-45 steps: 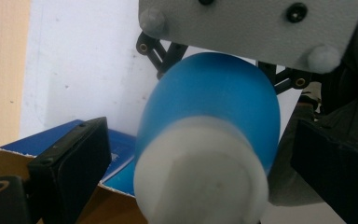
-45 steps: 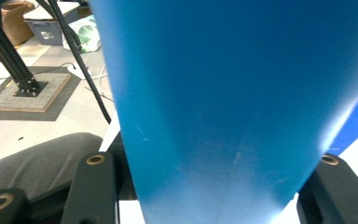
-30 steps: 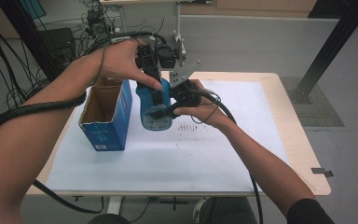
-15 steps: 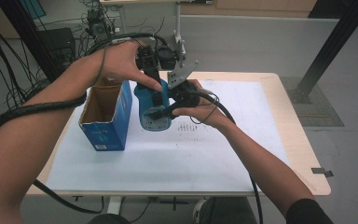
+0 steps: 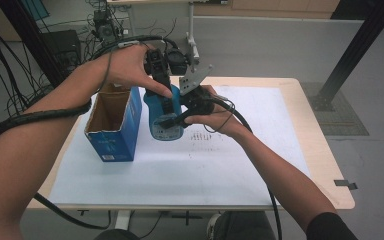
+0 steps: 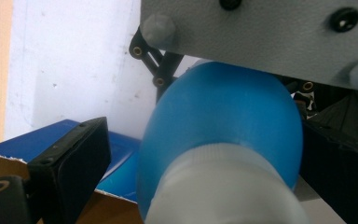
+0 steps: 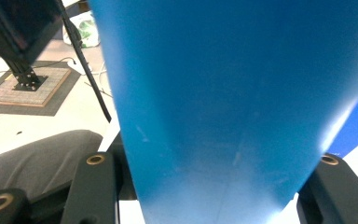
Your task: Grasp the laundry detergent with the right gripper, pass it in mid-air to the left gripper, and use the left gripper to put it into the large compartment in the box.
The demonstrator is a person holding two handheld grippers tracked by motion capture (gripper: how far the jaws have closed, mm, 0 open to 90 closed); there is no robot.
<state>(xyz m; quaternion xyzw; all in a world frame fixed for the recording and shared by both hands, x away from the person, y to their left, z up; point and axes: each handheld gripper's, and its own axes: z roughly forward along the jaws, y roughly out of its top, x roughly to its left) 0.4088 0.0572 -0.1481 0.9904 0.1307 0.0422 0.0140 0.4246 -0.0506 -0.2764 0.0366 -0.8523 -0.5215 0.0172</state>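
While the blue bottle [image 5: 164, 116] hangs upright above the tabletop [image 5: 240, 165], just right of the open blue box [image 5: 114, 126], the right claw [image 5: 176, 120] clamps its body and the left claw [image 5: 161, 92] straddles its white-capped top, grip unclear. Boxing it looks undone.

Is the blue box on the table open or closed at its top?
Open. In the high view the box stands upright with its top flaps apart, and the brown cardboard inside shows; whether anything lies inside, cannot tell.
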